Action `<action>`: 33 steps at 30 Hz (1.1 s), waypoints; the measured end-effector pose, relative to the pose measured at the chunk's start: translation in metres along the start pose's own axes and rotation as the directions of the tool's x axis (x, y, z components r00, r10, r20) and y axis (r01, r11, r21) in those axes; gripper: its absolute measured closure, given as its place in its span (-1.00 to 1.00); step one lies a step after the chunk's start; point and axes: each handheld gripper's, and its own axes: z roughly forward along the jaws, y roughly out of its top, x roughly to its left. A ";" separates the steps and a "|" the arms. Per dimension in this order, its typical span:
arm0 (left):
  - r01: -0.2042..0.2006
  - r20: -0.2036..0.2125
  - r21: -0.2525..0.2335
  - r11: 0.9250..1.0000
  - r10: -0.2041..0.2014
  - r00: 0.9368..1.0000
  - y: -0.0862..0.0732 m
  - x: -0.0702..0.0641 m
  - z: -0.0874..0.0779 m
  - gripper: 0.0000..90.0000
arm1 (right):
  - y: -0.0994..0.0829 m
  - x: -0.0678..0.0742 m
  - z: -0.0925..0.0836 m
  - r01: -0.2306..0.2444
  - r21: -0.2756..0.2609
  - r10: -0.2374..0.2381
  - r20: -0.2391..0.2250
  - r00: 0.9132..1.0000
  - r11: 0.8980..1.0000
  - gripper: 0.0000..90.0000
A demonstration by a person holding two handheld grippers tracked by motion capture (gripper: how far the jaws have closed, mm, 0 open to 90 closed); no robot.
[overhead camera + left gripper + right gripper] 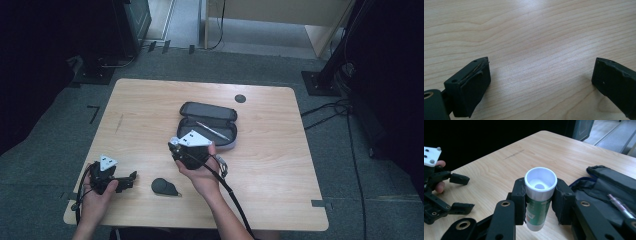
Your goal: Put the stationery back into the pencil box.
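Observation:
My right gripper (540,188) is shut on a white tube with a green label (537,208), which stands upright between the pads with its open white end toward the camera. In the high view this gripper (177,148) hovers above the table's middle, just left of an open dark pencil case (207,125). A thin pen (212,131) lies inside the case. My left gripper (132,180) rests low at the front left, and its jaws (542,62) stand wide apart over bare wood with nothing between them. The right gripper view also catches it (467,193) at the far left.
A small dark oval object (163,186) lies near the front edge between the two hands. The wooden table (150,107) has a round black cable hole (240,98) at the back. Grey carpet, stands and cables surround it.

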 end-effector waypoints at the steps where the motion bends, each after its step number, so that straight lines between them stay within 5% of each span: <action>1: 0.000 0.000 0.000 1.000 0.000 1.000 0.000 0.000 0.000 -0.95 | 0.000 -0.002 -0.001 -0.001 -0.001 0.001 0.004 1.000 1.000 0.46; 20: 0.001 0.000 0.000 1.000 -0.001 1.000 0.000 0.000 0.000 -0.95 | 0.008 -0.042 -0.022 -0.054 -0.049 0.059 0.101 0.993 0.997 0.46; 33: 0.000 -0.001 0.000 1.000 0.000 1.000 0.000 0.000 0.000 -0.95 | 0.002 -0.066 -0.011 -0.076 -0.039 0.082 0.177 0.981 0.996 0.46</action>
